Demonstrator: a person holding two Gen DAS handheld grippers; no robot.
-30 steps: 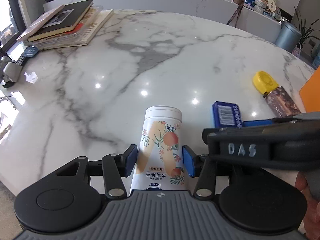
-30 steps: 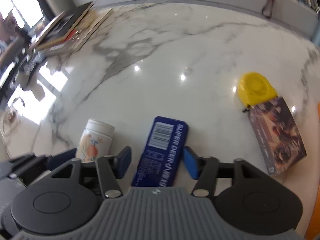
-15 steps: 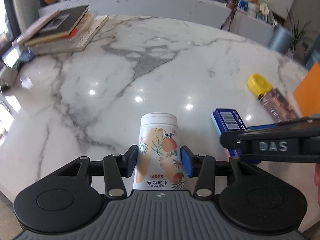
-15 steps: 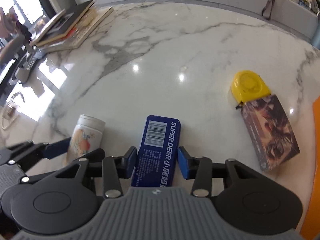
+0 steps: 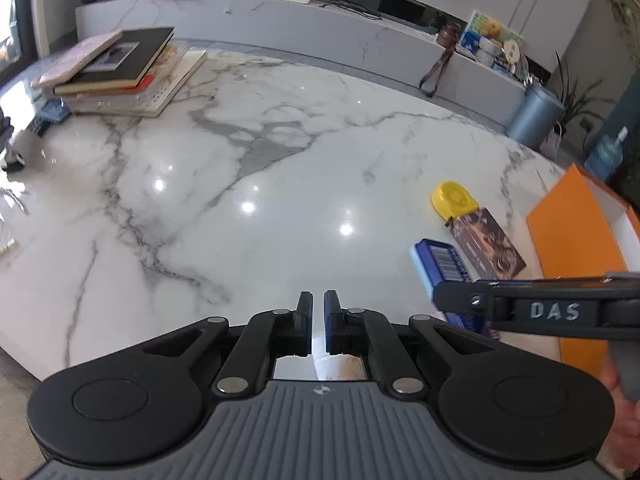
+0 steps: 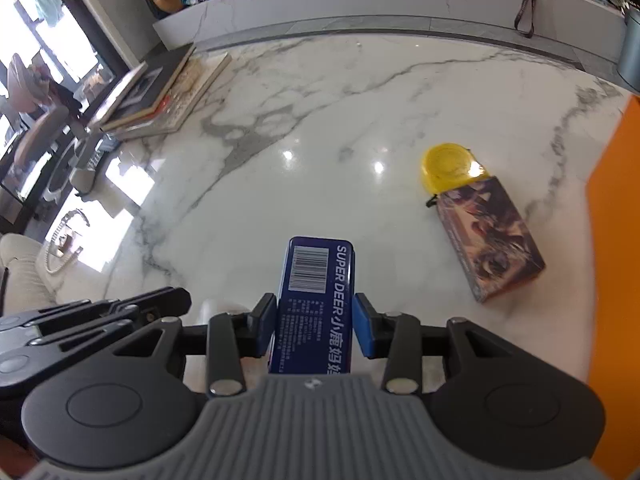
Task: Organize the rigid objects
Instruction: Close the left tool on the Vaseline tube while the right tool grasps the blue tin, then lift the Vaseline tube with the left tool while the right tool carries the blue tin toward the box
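My right gripper (image 6: 315, 326) is shut on a blue "SUPER DEER" tin (image 6: 318, 292), its pads against the tin's long sides. The tin also shows in the left wrist view (image 5: 442, 264), partly behind the right gripper's arm. My left gripper (image 5: 318, 322) is shut with nothing between its pads. A sliver of the white peach-print bottle (image 5: 336, 366) shows beneath them, and a bit of its white cap (image 6: 218, 306) in the right wrist view. A yellow tape measure (image 6: 450, 166) and a dark picture box (image 6: 490, 236) lie to the right on the marble table (image 6: 280, 200).
An orange box (image 5: 576, 240) stands at the table's right edge; it also shows in the right wrist view (image 6: 616, 240). A stack of books (image 5: 120, 72) lies at the far left. A grey counter (image 5: 320, 32) runs behind the table.
My left gripper slipped off the bottle and closed empty; the bottle now sits under it. My right gripper closed on the blue tin and lifted it slightly.
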